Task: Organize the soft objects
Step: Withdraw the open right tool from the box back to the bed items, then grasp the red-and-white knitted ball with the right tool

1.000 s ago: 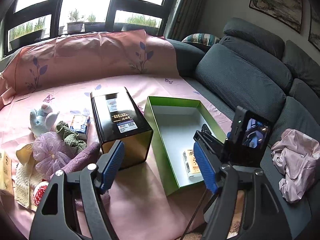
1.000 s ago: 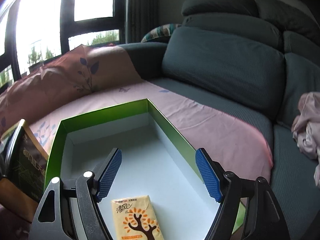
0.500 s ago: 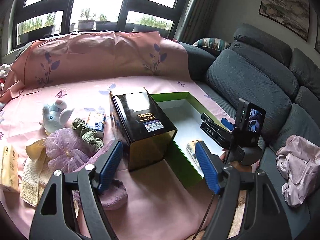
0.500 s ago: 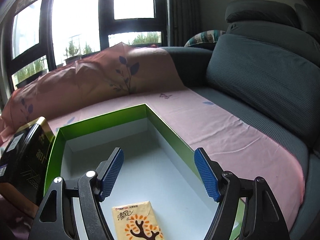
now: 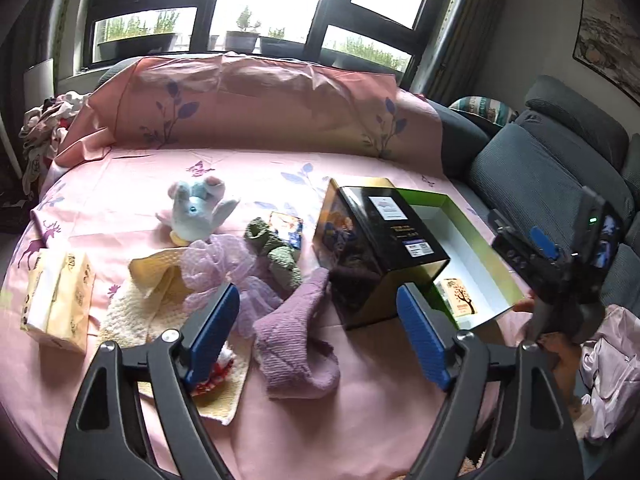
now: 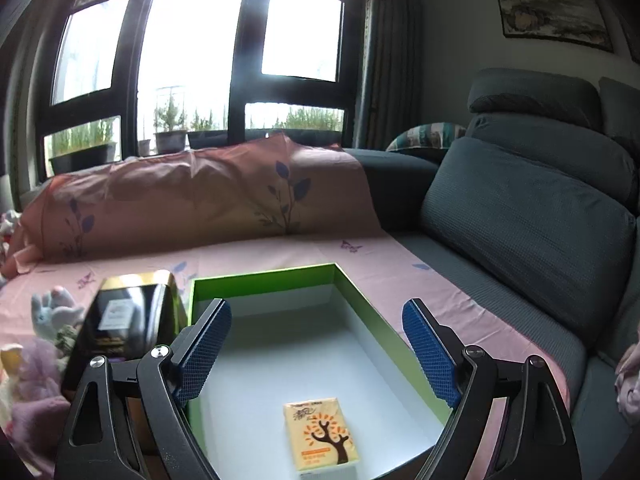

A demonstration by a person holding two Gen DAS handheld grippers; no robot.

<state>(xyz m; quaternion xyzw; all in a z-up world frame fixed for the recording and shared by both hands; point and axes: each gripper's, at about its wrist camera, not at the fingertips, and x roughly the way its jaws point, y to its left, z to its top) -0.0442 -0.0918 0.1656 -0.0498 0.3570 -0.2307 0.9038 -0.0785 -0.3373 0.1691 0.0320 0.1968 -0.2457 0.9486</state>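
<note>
The tissue pack (image 6: 323, 435) lies flat at the near end of the green box (image 6: 264, 276), orange tree print up, its near edge running close to the frame bottom in the right wrist view; from the left wrist view only a slice of it shows, the rest hidden behind the black tin (image 5: 384, 248) and the left gripper's finger (image 5: 420, 336). Left of the tin the soft things crowd together on the pink sheet (image 5: 248, 160): a purple sock (image 5: 294, 344), a green knit piece (image 5: 280, 258), a lilac mesh puff (image 5: 218, 264), a blue plush (image 5: 196, 210) and a cream cloth (image 5: 132, 312) (partly under the puff and the gripper). A red-and-white item behind the left finger is too covered to identify. The left gripper (image 5: 318, 332) hangs above the sock, jaws opening, nothing between them. The right gripper (image 6: 316, 348) hangs over the box, jaws likewise opening and empty; in the left view its body is cut by the frame edge.
</note>
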